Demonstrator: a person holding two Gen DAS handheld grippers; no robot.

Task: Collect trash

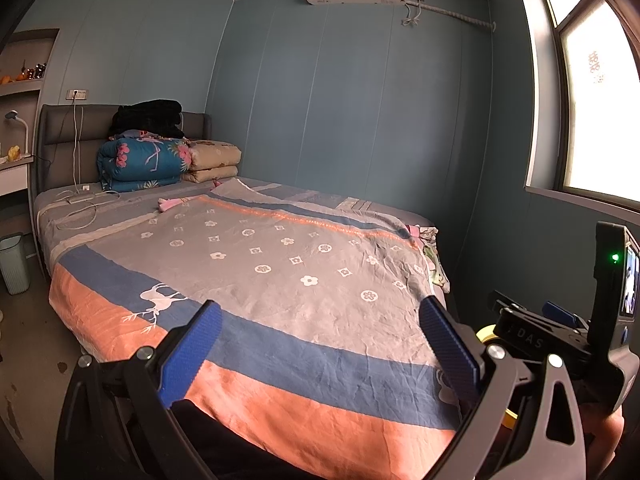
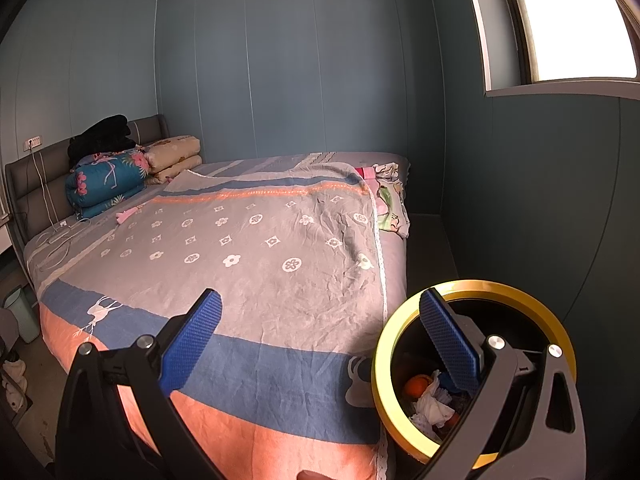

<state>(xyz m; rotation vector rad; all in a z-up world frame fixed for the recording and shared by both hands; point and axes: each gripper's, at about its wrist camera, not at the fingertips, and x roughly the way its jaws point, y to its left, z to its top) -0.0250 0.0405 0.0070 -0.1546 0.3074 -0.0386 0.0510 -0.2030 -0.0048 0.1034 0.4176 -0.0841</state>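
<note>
A black bin with a yellow rim [image 2: 472, 285] stands at the foot corner of the bed, low on the right in the right wrist view. Inside it lie crumpled white tissue [image 2: 434, 402] and an orange round thing [image 2: 416, 386]. My right gripper [image 2: 320, 295] is open and holds nothing; its right finger hangs over the bin's mouth. My left gripper [image 1: 320, 303] is open too, empty, above the bed's foot end. A small pink item [image 1: 168, 202] lies on the sheet near the pillows, far from both grippers.
The bed [image 1: 280, 272] wears a grey, blue and orange sheet. Folded quilts [image 1: 140, 164] and white cables [image 1: 80, 204] sit at its head. A pale green bin [image 1: 14, 264] stands on the floor to the left. The right tool's screen housing [image 1: 608, 280] is close on the right.
</note>
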